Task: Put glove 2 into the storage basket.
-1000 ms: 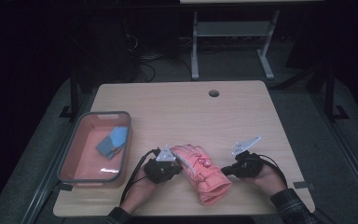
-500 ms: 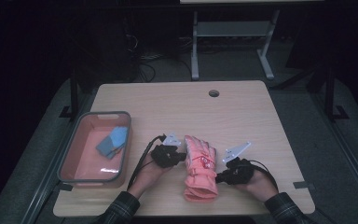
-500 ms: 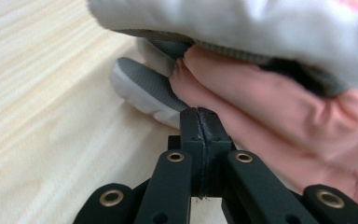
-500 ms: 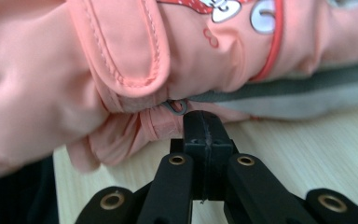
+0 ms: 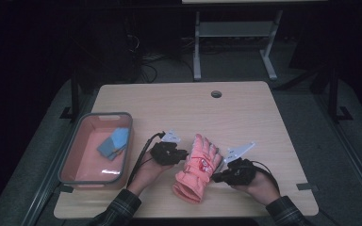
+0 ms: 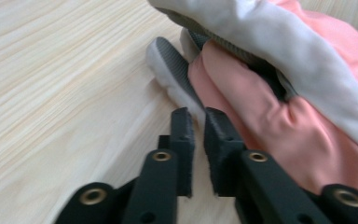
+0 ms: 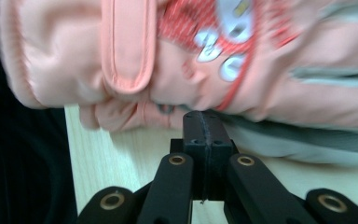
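A pink padded glove [image 5: 198, 169] lies on the wooden table [image 5: 245, 117], fingers pointing away from me and cuff toward the front edge. My left gripper [image 5: 185, 154] sits at its left side. In the left gripper view its jaws [image 6: 199, 119] have just been opening; a narrow gap holds nothing, and the glove's grey-tipped thumb [image 6: 170, 65] lies just past the tips. My right gripper [image 5: 215, 179] is at the glove's right side. In the right gripper view its jaws [image 7: 203, 115] are pressed flush together, tips against the glove's [image 7: 168, 70] lower edge.
A pink bin with a grey rim [image 5: 75, 141] stands at the table's left, with blue cloth [image 5: 114, 143] inside. A cable hole [image 5: 216, 94] is near the far edge. The front edge runs just below the cuff. A metal stand [image 5: 235, 33] is behind the table.
The glove has turned clockwise, its fingers now pointing away instead of up-left. My left gripper moved farther from me and its jaws parted. My right gripper shifted left, toward the glove.
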The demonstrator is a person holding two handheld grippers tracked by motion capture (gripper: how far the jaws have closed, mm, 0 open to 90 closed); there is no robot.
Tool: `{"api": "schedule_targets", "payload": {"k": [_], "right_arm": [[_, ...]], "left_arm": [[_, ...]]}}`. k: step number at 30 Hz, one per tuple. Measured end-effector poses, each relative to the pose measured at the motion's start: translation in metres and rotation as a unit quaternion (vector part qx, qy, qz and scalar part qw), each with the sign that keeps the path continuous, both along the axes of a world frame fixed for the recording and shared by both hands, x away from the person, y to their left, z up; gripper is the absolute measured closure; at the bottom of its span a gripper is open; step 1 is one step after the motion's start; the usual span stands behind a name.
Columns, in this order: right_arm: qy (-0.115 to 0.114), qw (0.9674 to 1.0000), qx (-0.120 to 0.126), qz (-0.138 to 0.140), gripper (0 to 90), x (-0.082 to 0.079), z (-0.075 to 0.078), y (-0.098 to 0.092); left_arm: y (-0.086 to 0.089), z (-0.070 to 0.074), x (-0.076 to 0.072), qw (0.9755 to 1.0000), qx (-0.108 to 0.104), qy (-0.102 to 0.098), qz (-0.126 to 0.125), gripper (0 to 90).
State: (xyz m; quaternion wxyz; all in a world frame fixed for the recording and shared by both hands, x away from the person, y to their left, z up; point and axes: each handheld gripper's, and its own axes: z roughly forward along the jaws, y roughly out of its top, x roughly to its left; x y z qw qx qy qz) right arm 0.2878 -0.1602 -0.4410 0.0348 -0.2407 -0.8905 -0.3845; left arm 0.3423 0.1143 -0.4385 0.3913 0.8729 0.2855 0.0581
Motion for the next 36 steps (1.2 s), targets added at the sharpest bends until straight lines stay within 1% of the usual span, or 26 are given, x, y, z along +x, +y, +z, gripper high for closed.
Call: {"api": "schedule_targets", "payload": {"k": [1,2,3,4,5,7,8,9,11,14,15,16,17,18,19,20,21,23,24,27,28,29,30,32,34,36], "right_arm": [[-0.009,0.9999,0.006,-0.008,90.0,0.001,0.006,-0.004],[-0.014,0.9997,0.010,-0.015,90.0,0.001,0.010,-0.006],[-0.027,0.9989,0.024,-0.030,90.0,0.003,0.019,-0.009],[-0.034,0.9985,0.027,-0.032,90.0,0.004,0.022,-0.009],[-0.034,0.9985,0.027,-0.032,90.0,0.004,0.022,-0.009],[-0.042,0.9975,0.038,-0.041,90.0,0.007,0.029,-0.010],[-0.050,0.9967,0.040,-0.051,90.0,0.010,0.033,-0.009],[-0.050,0.9967,0.040,-0.051,90.0,0.010,0.033,-0.009],[-0.054,0.9961,0.041,-0.057,90.0,0.014,0.033,-0.005],[-0.054,0.9954,0.047,-0.064,90.0,0.019,0.030,0.000],[-0.051,0.9957,0.043,-0.064,90.0,0.022,0.027,0.005],[-0.051,0.9957,0.043,-0.064,90.0,0.022,0.027,0.005],[-0.050,0.9959,0.038,-0.064,90.0,0.022,0.026,0.006],[-0.048,0.9963,0.029,-0.064,90.0,0.023,0.023,0.008],[-0.049,0.9964,0.027,-0.065,90.0,0.023,0.020,0.009],[-0.048,0.9966,0.023,-0.063,90.0,0.024,0.018,0.010],[-0.047,0.9968,0.017,-0.062,90.0,0.024,0.016,0.012],[-0.047,0.9971,0.006,-0.060,90.0,0.024,0.013,0.015],[-0.045,0.9972,0.001,-0.059,90.0,0.024,0.009,0.018],[-0.045,0.9974,-0.005,-0.056,90.0,0.025,0.007,0.019],[-0.042,0.9974,-0.007,-0.059,90.0,0.024,0.007,0.020],[-0.043,0.9973,-0.011,-0.058,90.0,0.024,0.006,0.020],[-0.048,0.9971,-0.012,-0.057,90.0,0.024,0.004,0.021],[-0.050,0.9971,-0.013,-0.056,90.0,0.024,0.004,0.022],[-0.050,0.9970,-0.017,-0.057,90.0,0.023,0.003,0.023],[-0.055,0.9968,-0.022,-0.054,90.0,0.023,0.003,0.023]], "left_arm": [[0.003,0.002,-0.001,1.0000,0.001,0.003,0.002,73.1],[0.007,0.005,-0.003,1.0000,0.003,0.000,0.009,70.4],[0.010,0.008,-0.004,0.9999,0.003,-0.002,0.013,64.7],[0.012,0.010,-0.006,0.9999,0.000,-0.004,0.017,62.6],[0.015,0.013,-0.007,0.9998,0.001,-0.003,0.020,62.6],[0.019,0.020,-0.009,0.9998,-0.001,-0.004,0.021,57.0],[0.020,0.023,-0.010,0.9997,-0.004,-0.004,0.022,49.4],[0.021,0.026,-0.011,0.9997,-0.008,-0.005,0.025,49.4],[0.022,0.031,-0.011,0.9996,-0.011,-0.007,0.024,42.4],[0.024,0.038,-0.013,0.9996,-0.018,-0.010,0.019,36.0],[0.025,0.040,-0.013,0.9995,-0.028,-0.006,0.015,32.1],[0.025,0.040,-0.013,0.9995,-0.028,-0.006,0.015,30.7],[0.026,0.042,-0.014,0.9993,-0.035,-0.004,0.015,30.7],[0.026,0.044,-0.014,0.9993,-0.037,-0.006,0.010,28.9],[0.025,0.045,-0.015,0.9991,-0.041,-0.003,0.010,27.7],[0.023,0.046,-0.015,0.9991,-0.041,-0.001,0.006,25.9],[0.022,0.047,-0.015,0.9994,-0.035,-0.001,0.000,24.9],[0.017,0.048,-0.017,0.9993,-0.037,0.004,-0.001,24.1],[0.014,0.048,-0.017,0.9993,-0.037,0.004,-0.003,22.5],[0.005,0.048,-0.015,0.9992,-0.040,0.002,0.000,21.4],[0.002,0.048,-0.014,0.9992,-0.039,0.003,0.000,21.0],[-0.002,0.047,-0.012,0.9992,-0.038,0.009,-0.001,19.5],[-0.007,0.045,-0.011,0.9993,-0.036,0.013,-0.004,17.9],[-0.016,0.040,-0.009,0.9993,-0.031,0.021,-0.010,17.4],[-0.025,0.034,-0.007,0.9993,-0.027,0.025,-0.012,16.3],[-0.030,0.030,-0.006,0.9993,-0.020,0.029,-0.011,14.9]]}}
